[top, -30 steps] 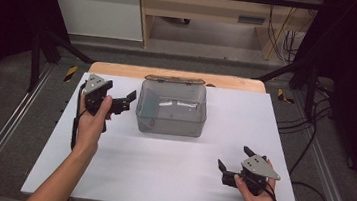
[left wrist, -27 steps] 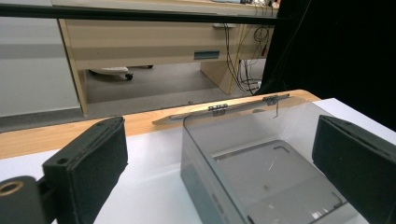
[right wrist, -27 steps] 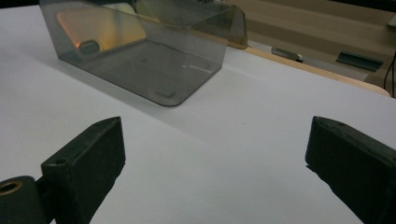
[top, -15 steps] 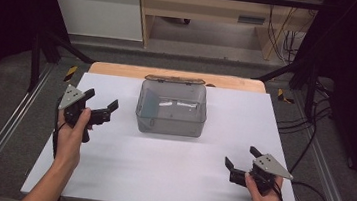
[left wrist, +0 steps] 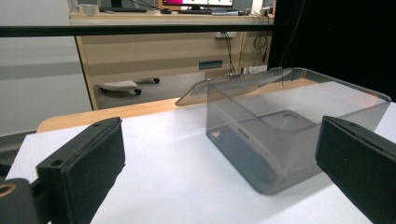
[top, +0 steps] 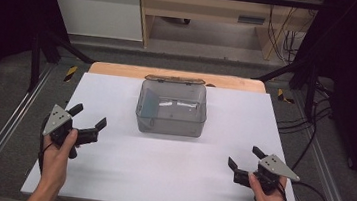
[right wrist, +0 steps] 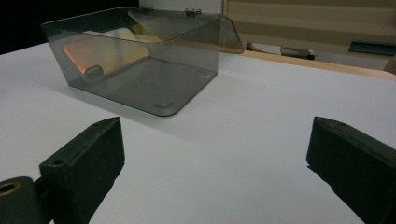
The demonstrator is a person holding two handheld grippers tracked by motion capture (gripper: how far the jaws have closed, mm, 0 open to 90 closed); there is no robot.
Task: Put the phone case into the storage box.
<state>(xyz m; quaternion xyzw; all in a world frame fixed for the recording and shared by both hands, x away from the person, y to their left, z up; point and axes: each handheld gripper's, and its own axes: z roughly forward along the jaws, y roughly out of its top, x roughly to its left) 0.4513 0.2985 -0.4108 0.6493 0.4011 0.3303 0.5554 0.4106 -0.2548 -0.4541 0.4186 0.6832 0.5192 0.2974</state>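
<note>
While both tools idled, one white table (top: pixel 158 179) carried one smoky, transparent box (top: pixel 171 108), lid hinged back, near its far centre. Two grippers, left gripper (top: pixel 86 121) and right gripper (top: pixel 245 157), stood wide apart-jawed, empty.

Clear smoky plastic box (top: pixel 171 109) stands open, lid back, mid-table.

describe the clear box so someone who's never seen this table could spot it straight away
Start at the white table top and look to its far middle, just in front of the wooden strip along the back edge. There sits the smoky transparent plastic box, open, its hinged lid folded back behind it. It is the one see-through container on the table, standing apart from both the left gripper and the right gripper.
</note>
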